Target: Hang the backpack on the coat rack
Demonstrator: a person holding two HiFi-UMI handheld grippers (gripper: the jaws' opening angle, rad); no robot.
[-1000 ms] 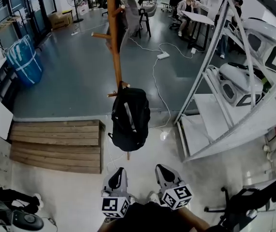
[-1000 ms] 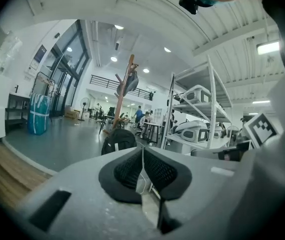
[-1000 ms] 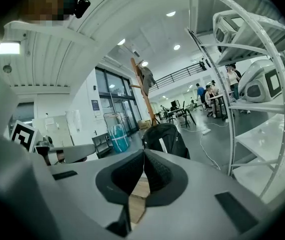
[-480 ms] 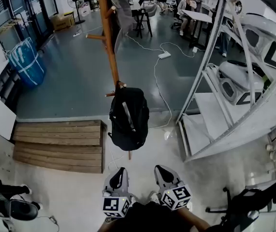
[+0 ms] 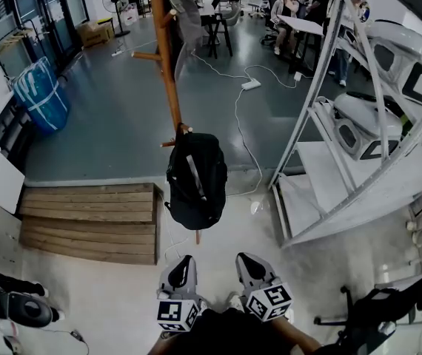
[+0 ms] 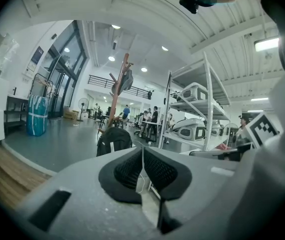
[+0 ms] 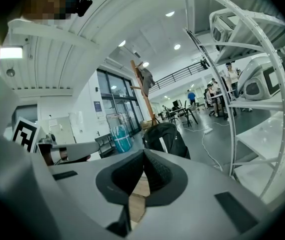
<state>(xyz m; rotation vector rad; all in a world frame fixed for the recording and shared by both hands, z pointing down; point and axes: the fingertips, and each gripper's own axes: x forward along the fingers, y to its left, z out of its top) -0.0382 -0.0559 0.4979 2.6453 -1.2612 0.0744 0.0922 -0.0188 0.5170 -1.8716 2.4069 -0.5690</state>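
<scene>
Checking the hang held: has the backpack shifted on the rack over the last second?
No. The backpack hangs from the same low peg of the coat rack.

Pale floor (image 5: 122, 302) lay open straight ahead, up to the backpack (image 5: 196, 180) hanging low on the coat rack (image 5: 165, 58), whose bulk blocked the middle line. On the left, a raised wooden platform (image 5: 89, 220) stood just beside the rack's foot. On the right, a slanting white shelving frame (image 5: 300, 135) crowded in, leaving a lane of floor beside the backpack, crossed by a white cable (image 5: 235, 117). Beyond the rack, grey floor (image 5: 115, 124) spread wide.
</scene>
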